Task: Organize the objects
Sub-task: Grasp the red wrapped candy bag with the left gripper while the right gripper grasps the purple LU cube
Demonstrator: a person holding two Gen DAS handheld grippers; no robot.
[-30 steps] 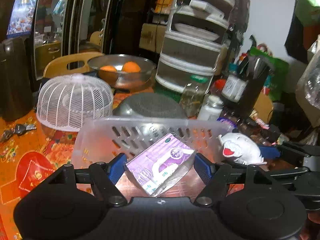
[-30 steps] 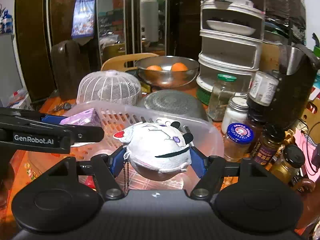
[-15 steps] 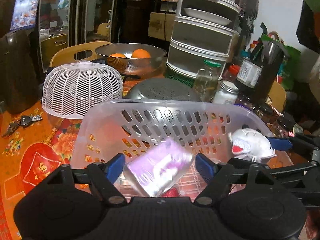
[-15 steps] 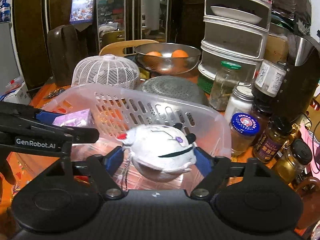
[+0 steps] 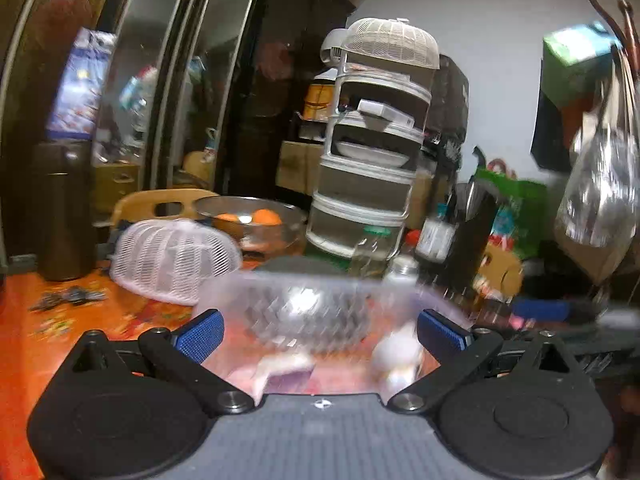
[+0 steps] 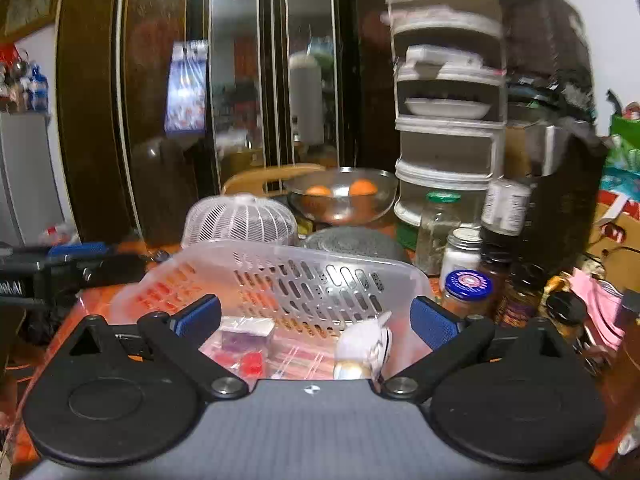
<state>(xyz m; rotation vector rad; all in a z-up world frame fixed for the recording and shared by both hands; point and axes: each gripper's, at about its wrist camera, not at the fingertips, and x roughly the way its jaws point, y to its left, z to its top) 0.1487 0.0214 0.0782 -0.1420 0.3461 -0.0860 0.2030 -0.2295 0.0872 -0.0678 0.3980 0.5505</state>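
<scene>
A clear slotted plastic basket (image 6: 320,276) stands on the orange table; it also shows blurred in the left wrist view (image 5: 320,304). A purple packet (image 6: 244,334) lies inside at the left, also seen in the left wrist view (image 5: 286,372). A white plush toy (image 6: 366,346) lies inside at the right, blurred in the left wrist view (image 5: 396,356). My left gripper (image 5: 320,334) is open and empty above the basket's near side. My right gripper (image 6: 316,320) is open and empty above the basket too.
A white mesh food cover (image 6: 240,222), a metal bowl of oranges (image 6: 342,196), a grey colander (image 6: 352,242) and a tiered white rack (image 6: 448,128) stand behind the basket. Jars and bottles (image 6: 466,288) crowd its right side. Keys (image 5: 68,296) lie at the left.
Both grippers have opened and let go: the purple packet and the plush toy dropped into the basket. Both grippers have pulled back and tilted upward.
</scene>
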